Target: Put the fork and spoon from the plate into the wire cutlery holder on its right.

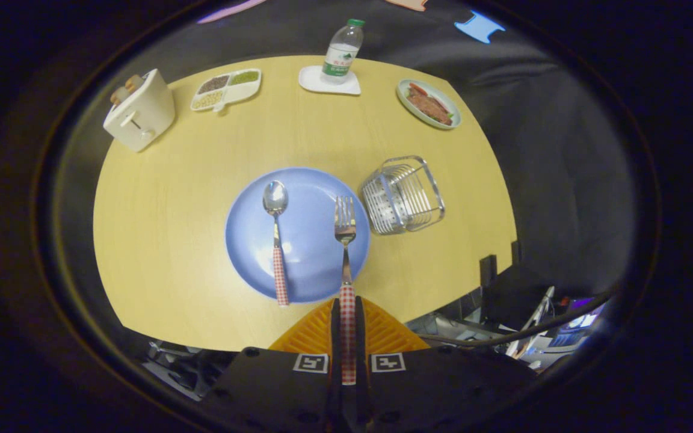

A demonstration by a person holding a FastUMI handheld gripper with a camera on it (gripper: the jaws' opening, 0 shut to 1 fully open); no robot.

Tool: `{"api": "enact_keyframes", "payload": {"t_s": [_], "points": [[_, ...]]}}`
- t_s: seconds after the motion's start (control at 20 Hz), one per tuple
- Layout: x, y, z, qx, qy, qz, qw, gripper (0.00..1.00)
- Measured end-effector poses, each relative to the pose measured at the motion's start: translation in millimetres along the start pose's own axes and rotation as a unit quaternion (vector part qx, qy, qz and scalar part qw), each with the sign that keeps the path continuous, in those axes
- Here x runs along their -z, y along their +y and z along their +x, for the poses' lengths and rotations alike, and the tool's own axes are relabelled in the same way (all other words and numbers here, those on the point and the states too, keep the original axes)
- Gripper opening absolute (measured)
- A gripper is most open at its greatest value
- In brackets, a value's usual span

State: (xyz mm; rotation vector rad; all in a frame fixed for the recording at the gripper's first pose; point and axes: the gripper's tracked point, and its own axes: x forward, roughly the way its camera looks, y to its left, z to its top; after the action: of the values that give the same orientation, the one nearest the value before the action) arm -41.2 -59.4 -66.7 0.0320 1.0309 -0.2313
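Two pieces of cutlery are in play, and the fork (344, 224) is the one in hand: the hand-held gripper (347, 313) is pinching its checked handle between both fingers, with the tines reaching out over the blue plate (310, 264). Whether the fork is lifted clear or resting on the plate is hard to tell. The spoon (276, 240) lies on the plate to the left of the fork, bowl pointing away, its handle end reaching the plate's near rim.

The step looks like the carry of the fork. Next it likely needs raising, swinging right to the wire cutlery holder (403, 193), which stands just beside the plate's far right edge, then tipping upright so it drops through the open top.

The path across is short and free of clutter. The desk (172, 270) edge runs close behind the holder on the right, so an overshoot could nudge it. The toaster (139, 111), snack tray (226, 89), bottle (342, 51) and food dish (429, 103) sit well apart at the far side.
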Motion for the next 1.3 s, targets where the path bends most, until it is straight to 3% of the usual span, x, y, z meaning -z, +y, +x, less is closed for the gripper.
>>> {"api": "enact_keyframes", "payload": {"t_s": [0.25, 0.55, 0.95, 1.3], "points": [[-15.4, -33.7, -27.7, -0.024, 0.074, 0.065, 0.995, 0.12], [-35.4, -71.5, -10.6, -0.047, 0.172, 0.085, 0.980, 0.12], [-67.3, -70.8, 49.1, -0.093, 0.240, 0.069, 0.964, 0.12], [-79.4, -70.2, 79.8, -0.100, 0.259, 0.024, 0.961, 0.12]]}}
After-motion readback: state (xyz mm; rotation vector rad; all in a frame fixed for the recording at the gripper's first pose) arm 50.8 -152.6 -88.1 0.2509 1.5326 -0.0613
